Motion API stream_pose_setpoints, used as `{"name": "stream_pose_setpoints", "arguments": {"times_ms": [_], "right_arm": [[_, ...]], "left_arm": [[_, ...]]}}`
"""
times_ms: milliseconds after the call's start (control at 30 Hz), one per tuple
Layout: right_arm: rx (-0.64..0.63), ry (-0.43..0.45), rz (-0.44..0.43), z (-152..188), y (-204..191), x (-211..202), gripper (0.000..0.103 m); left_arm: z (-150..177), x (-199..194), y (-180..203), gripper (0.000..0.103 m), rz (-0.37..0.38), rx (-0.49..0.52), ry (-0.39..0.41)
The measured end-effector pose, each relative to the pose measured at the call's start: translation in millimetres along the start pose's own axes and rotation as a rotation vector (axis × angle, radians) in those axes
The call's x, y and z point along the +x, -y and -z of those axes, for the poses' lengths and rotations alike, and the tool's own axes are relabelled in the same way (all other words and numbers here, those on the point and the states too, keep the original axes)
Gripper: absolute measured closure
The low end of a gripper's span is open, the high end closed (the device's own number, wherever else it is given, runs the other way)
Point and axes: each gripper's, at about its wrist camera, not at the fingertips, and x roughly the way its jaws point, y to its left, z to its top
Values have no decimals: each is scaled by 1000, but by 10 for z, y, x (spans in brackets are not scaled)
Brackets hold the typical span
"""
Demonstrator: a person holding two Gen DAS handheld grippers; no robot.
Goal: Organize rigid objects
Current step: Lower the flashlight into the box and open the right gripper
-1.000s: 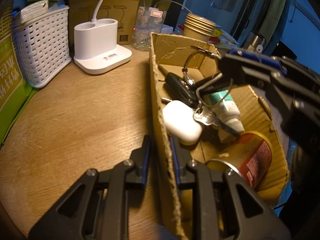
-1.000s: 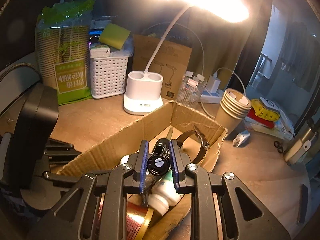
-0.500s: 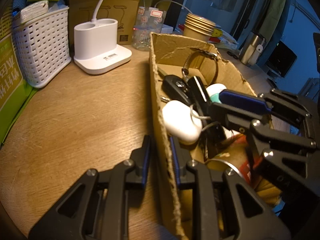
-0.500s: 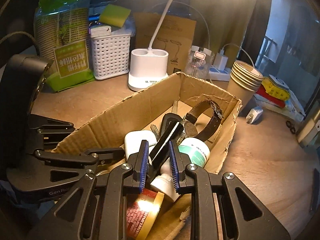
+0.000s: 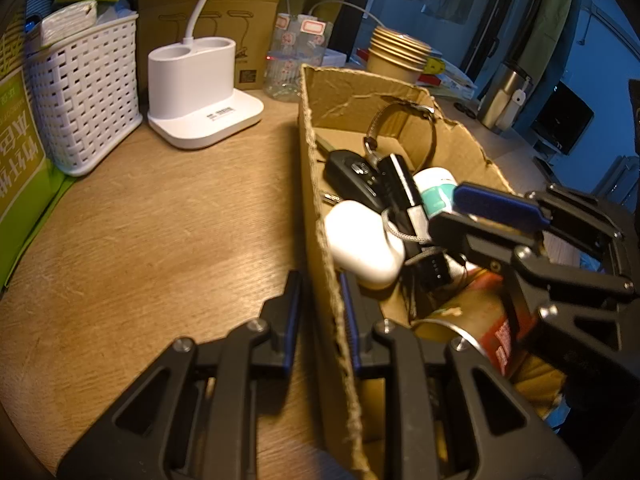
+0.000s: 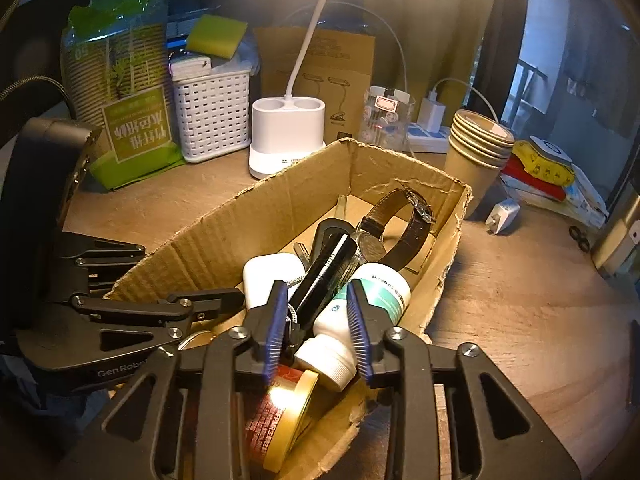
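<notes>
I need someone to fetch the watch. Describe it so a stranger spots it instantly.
Find the open cardboard box on the wooden desk, in front of the white lamp base. At its far end stands the watch, resting on edge. It alone has a looped dark brown leather strap; its neighbours are solid cases and bottles.

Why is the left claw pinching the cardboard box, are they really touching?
Touching. The left wrist view shows the left gripper with a finger on each side of the cardboard box wall, clamped on it.

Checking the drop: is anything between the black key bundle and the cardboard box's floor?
Yes. The black key bundle lies across a white earbud case and a white bottle inside the cardboard box, beneath the opening right gripper.
</notes>
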Motion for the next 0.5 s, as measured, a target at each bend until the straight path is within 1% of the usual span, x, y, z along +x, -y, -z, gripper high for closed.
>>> {"name": "stream_pose_setpoints", "arguments": {"times_ms": [100, 167, 333, 400, 433, 500], "right_arm": [[16, 1, 12, 12, 23, -52, 68], [27, 5, 25, 23, 48, -102, 63], [46, 13, 51, 44, 114, -299, 62], [55, 16, 68, 49, 131, -360, 60], [65, 17, 80, 59, 150, -395, 57], [93, 22, 96, 88, 202, -470, 56]], "left_arm": [[1, 1, 4, 82, -4, 2, 0], [0, 0, 4, 82, -5, 2, 0], [4, -6, 23, 81, -19, 4, 3], [6, -25, 33, 78, -38, 8, 11], [12, -45, 41, 76, -45, 11, 22], [16, -82, 56, 71, -53, 18, 43]]}}
